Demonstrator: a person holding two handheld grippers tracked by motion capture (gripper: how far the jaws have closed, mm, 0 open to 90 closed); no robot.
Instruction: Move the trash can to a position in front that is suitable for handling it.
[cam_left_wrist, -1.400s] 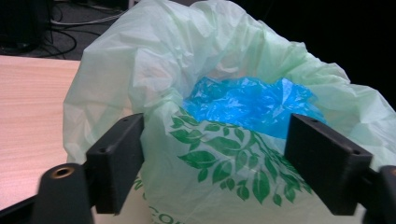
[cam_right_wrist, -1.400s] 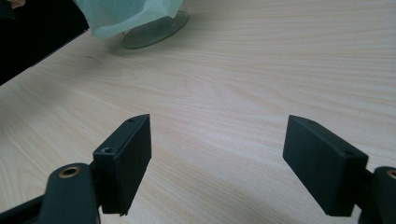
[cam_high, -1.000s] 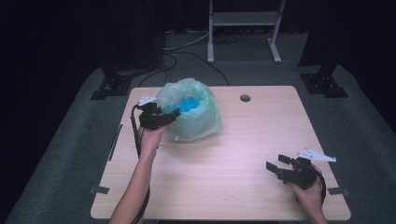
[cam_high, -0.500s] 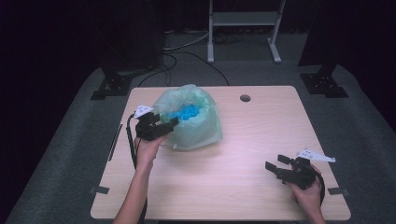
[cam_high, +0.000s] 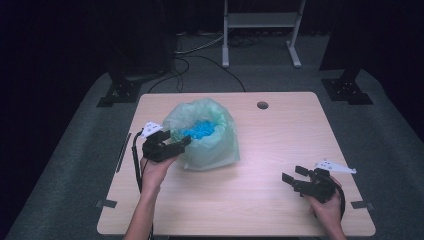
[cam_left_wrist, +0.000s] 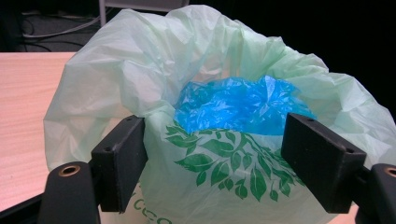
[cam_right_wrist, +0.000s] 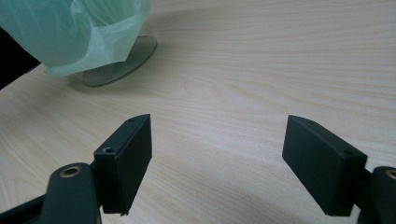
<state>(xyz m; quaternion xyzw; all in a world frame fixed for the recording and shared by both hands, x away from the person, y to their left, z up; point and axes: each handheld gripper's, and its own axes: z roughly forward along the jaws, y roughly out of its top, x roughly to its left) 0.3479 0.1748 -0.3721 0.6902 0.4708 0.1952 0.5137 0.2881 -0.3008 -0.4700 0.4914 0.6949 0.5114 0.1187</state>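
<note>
A pale green plastic bag (cam_high: 212, 145) with a green leaf print (cam_left_wrist: 219, 163) stands left of the table's middle, its mouth open upward. Crumpled blue film (cam_high: 200, 131) (cam_left_wrist: 238, 105) lies inside it. In the right gripper view a clear round base (cam_right_wrist: 123, 58) shows under the bag's hem. My left gripper (cam_high: 175, 141) (cam_left_wrist: 217, 135) reaches in from the bag's left with its jaws wide apart and shut on the bag's front. My right gripper (cam_high: 292, 175) (cam_right_wrist: 219, 135) hovers low over the bare wood near the front right corner, open with nothing between its fingers.
The light wooden table (cam_high: 280, 135) has a round cable hole (cam_high: 262, 105) near its far edge. Behind it on the grey floor stand a white frame (cam_high: 262, 20), two black stand feet (cam_high: 117, 92) (cam_high: 347, 87) and loose cables (cam_high: 200, 52).
My left gripper has drawn back toward the table's front, and the green bag has come along with it. The right gripper has kept still.
</note>
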